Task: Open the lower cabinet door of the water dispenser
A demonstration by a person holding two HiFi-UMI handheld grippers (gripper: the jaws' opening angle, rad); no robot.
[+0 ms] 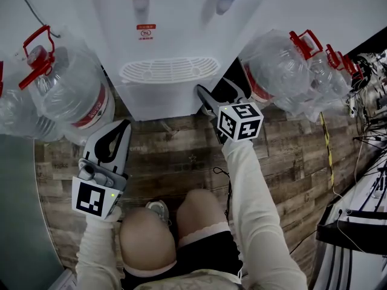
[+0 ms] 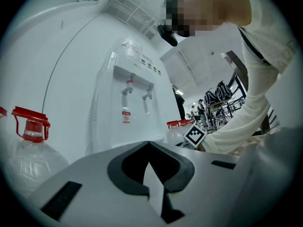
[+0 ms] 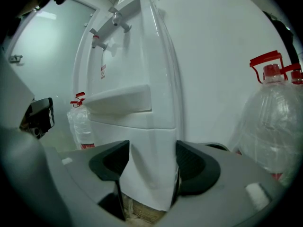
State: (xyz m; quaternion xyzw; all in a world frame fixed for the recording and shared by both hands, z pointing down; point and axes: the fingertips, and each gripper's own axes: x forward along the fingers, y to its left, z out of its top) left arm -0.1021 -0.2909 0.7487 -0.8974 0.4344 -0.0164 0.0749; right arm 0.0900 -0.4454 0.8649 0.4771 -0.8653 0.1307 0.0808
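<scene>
— Which claw has the door?
— My right claw (image 3: pixel 152 146); its jaws are pressed onto the right-hand edge of the lower cabinet door (image 3: pixel 142 134), one on the front face and one round the side, low down by the floor (image 1: pixel 175 156); that edge runs upright between them.
— And the other?
— My left claw (image 1: pixel 123 125) hangs over the floor, well apart from the water dispenser (image 1: pixel 169 17), jaws together on nothing; the right is plainly the nearer.
— So the pull?
— Towards me, I judge, swinging leftward if the hinge sits on the far edge; I cannot see a hinge.
</scene>
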